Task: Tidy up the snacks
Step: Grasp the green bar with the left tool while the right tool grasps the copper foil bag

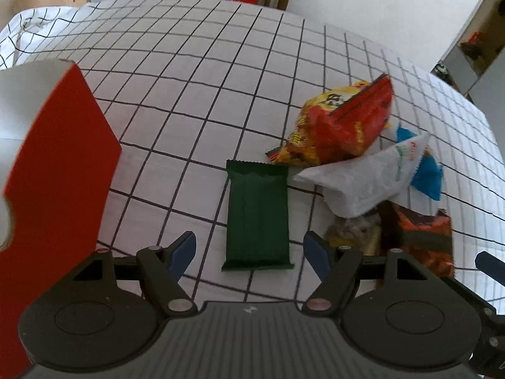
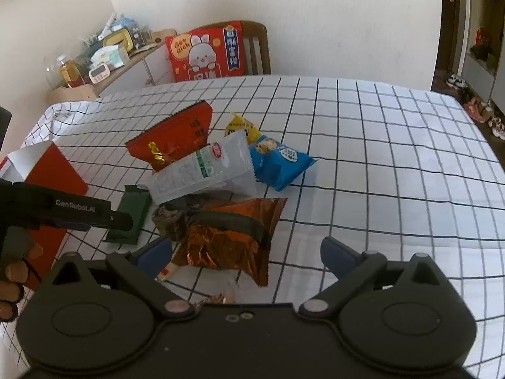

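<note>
A white tablecloth (image 2: 378,158) with a black grid covers the table, bright daylight across it; behind the far edge stands a wooden chair (image 2: 257,47) carrying a red cushion (image 2: 206,53) printed with a cartoon rabbit; to the left, a cluttered sideboard (image 2: 126,60) runs along a cream wall with a small white timer (image 2: 98,73) on it; shoes (image 2: 476,110) line the floor by a doorway on the right. On the left of the table sits an open red box (image 1: 63,164) with a white inside. The snacks lie heaped mid-table: a red packet (image 2: 176,139), a yellow packet (image 2: 243,128) behind it, a blue packet (image 2: 281,164), a clear white-printed bag (image 2: 205,173) draped over the pile, a crinkled orange foil packet (image 2: 227,240) nearest the right tool; a dark green bar (image 1: 258,218) lies flat, apart from the heap, between it and the box. Left tool (image 1: 249,249) hangs over the green bar, blue fingers (image 1: 183,249) spread wide either side of its near end, gripping nothing; whether they touch the cloth I can't tell. Right tool (image 2: 246,255) is spread wide too, empty, poised above the orange foil packet; a hand (image 2: 12,271) shows at the left edge behind the other tool's black body.
</note>
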